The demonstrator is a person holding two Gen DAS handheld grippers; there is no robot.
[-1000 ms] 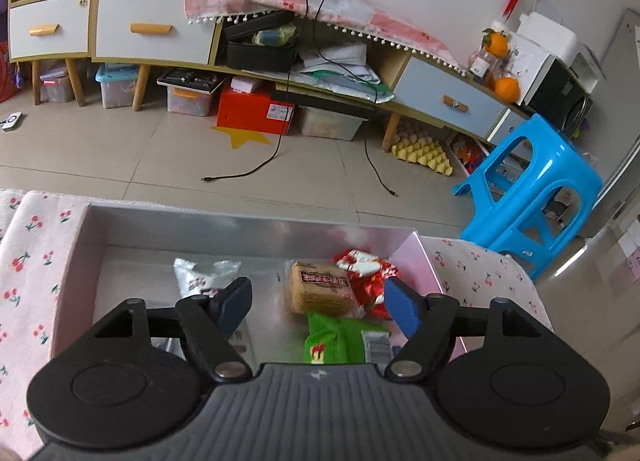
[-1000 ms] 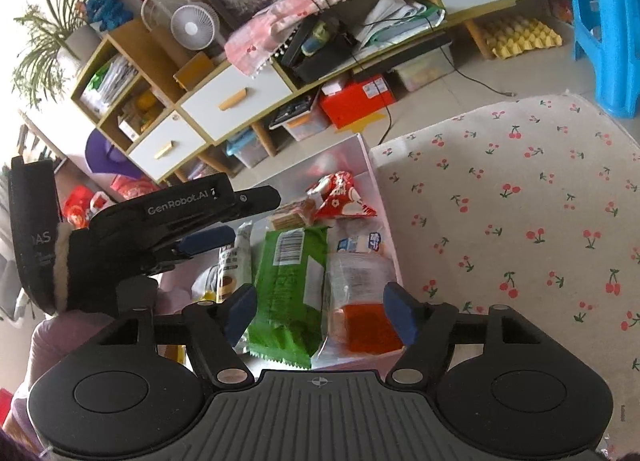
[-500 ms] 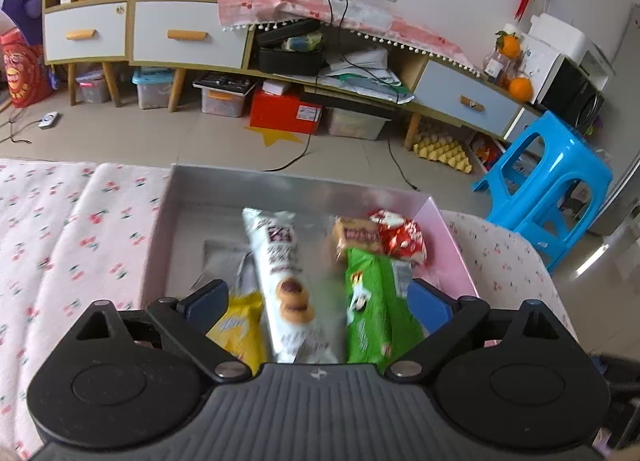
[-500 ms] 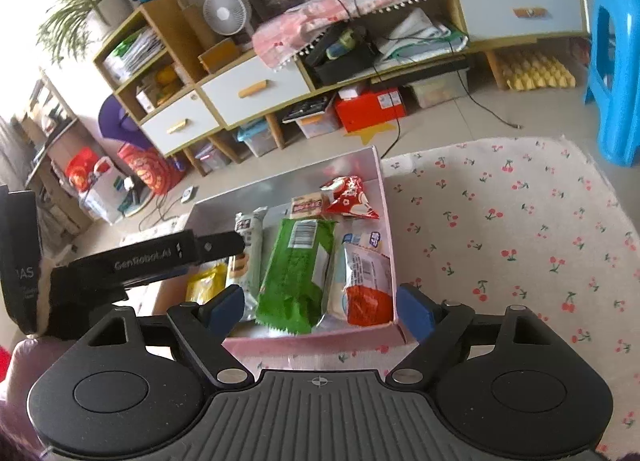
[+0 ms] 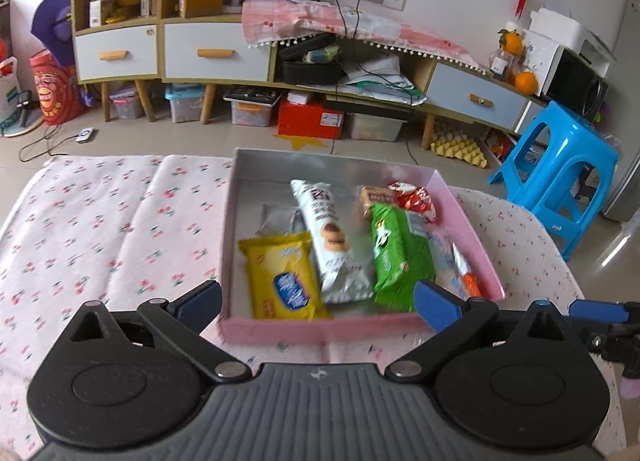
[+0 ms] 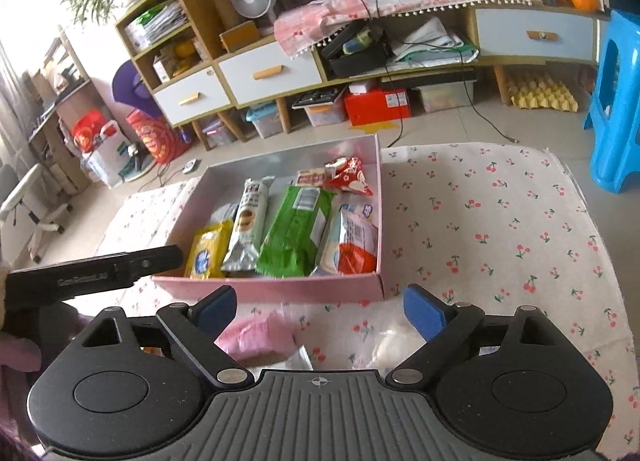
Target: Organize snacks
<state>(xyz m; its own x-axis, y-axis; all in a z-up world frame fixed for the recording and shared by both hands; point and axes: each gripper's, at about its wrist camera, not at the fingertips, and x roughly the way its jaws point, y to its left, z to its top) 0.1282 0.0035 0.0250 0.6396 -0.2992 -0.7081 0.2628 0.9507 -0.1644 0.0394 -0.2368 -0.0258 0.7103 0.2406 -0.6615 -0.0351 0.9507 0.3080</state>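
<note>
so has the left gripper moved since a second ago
Yes. The left gripper has pulled back out of the pink box; its fingertips now sit at the near wall.

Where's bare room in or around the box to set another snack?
Inside the pink box, bare floor lies along the far wall and left wall, behind the yellow packet. The right half is packed. Cherry tablecloth right of the box is open; loose wrappers crowd its near side.

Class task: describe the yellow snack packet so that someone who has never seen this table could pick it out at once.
Find the pink box on the cherry-print cloth. Inside, at the near-left corner, lies the yellow packet, beside a long white biscuit pack. It alone is yellow, with a blue oval on its front.
</note>
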